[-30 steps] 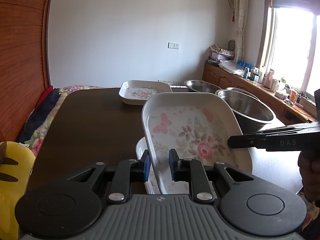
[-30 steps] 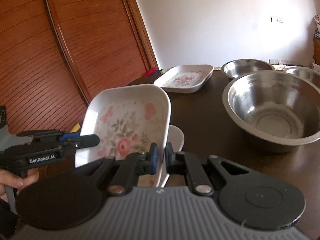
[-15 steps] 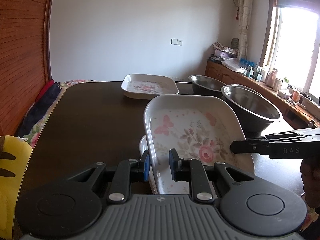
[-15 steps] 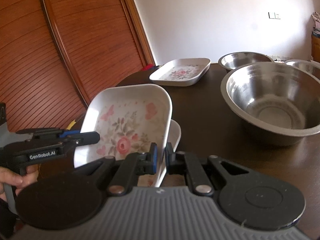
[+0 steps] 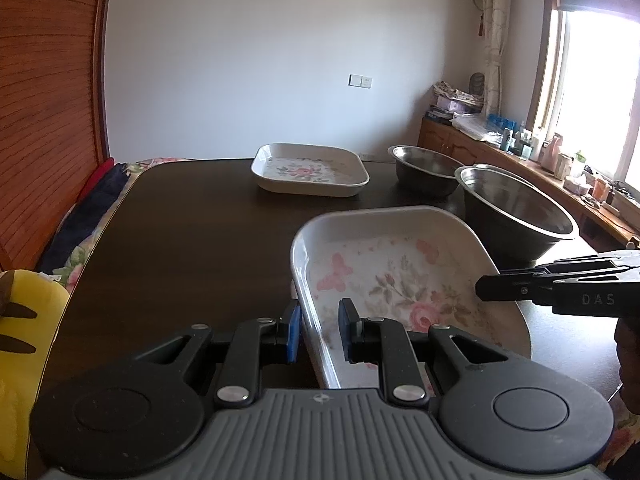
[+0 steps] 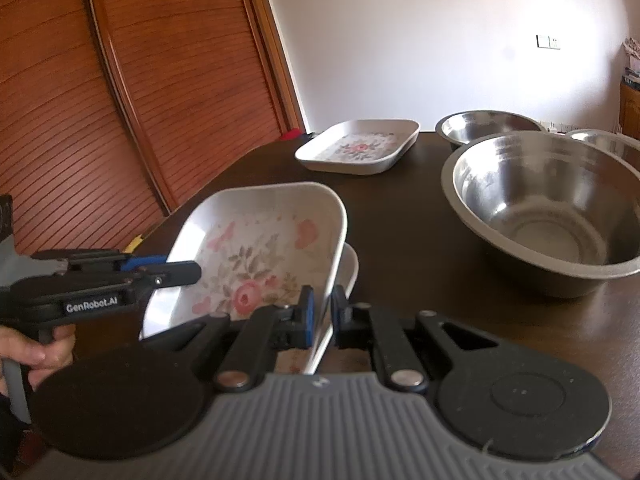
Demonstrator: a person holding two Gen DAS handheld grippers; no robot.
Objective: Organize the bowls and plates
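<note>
Second plate point(image 6: 351, 268) mostly hidden under floral plate point(image 5: 404, 280). Left gripper point(image 5: 319, 330) & right gripper point(image 6: 321, 312) fingers both clamp floral plate's rims. Steel bowl point(image 6: 552, 204) empty on bench point(image 5: 192, 232).

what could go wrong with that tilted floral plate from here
The floral plate is held tilted by thin rim pinches only, left gripper on one edge and right gripper on the other; uneven movement could twist it loose. A second plate lies just beneath, so a drop would likely strike it. The large steel bowl stands close on the right, so a wide swing could clip its rim.
</note>
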